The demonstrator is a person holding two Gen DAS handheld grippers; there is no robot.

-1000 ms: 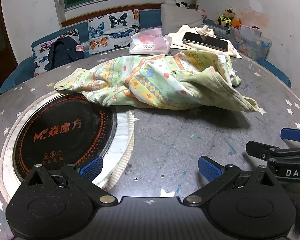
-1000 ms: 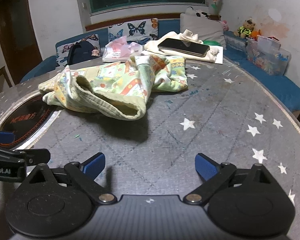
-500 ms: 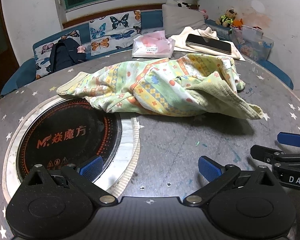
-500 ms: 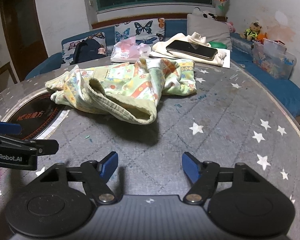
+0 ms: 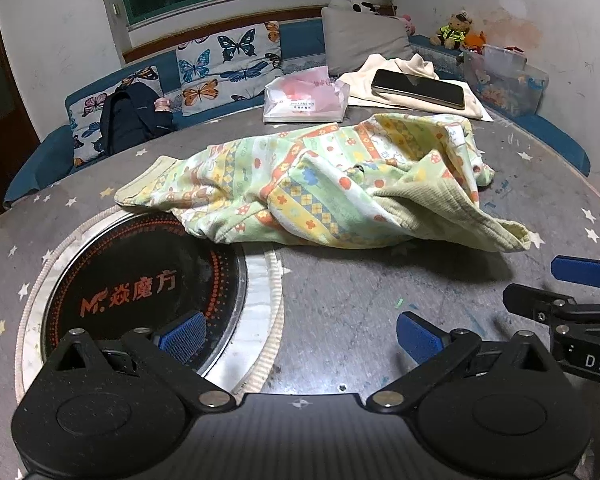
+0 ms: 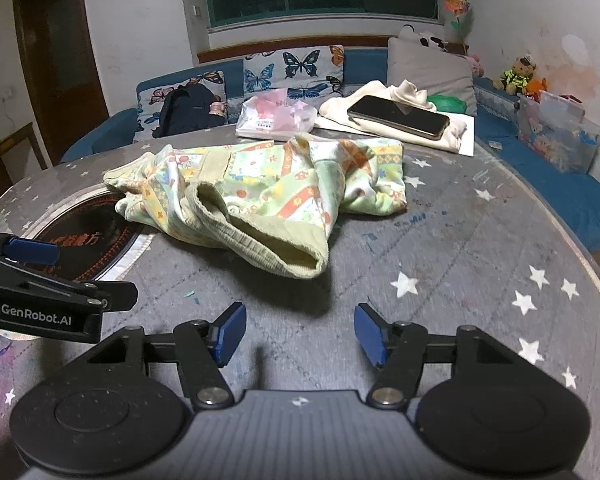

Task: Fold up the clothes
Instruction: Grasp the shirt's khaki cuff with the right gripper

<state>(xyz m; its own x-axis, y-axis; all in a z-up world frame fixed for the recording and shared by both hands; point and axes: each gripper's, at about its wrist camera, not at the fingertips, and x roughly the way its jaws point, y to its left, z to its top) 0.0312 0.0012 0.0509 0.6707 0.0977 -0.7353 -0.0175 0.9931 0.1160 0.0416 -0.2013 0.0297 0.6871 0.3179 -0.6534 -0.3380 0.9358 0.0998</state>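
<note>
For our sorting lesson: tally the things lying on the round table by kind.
Patterned garment: 1
Cream cloth: 1
Phone: 1
Plastic packet: 1
Total: 4

Bare tabletop [image 6: 480, 264] stretches from the near edge to the crumpled garment [image 6: 260, 196], and the whole right side of the tabletop lies open. The garment spans the middle, overlapping the rim of the round cooker plate [image 5: 140, 292] set in the left side. Along the far edge stand a plastic bag [image 5: 304, 98] and a phone [image 5: 418, 89] on folded cloth [image 6: 396, 120].
</note>
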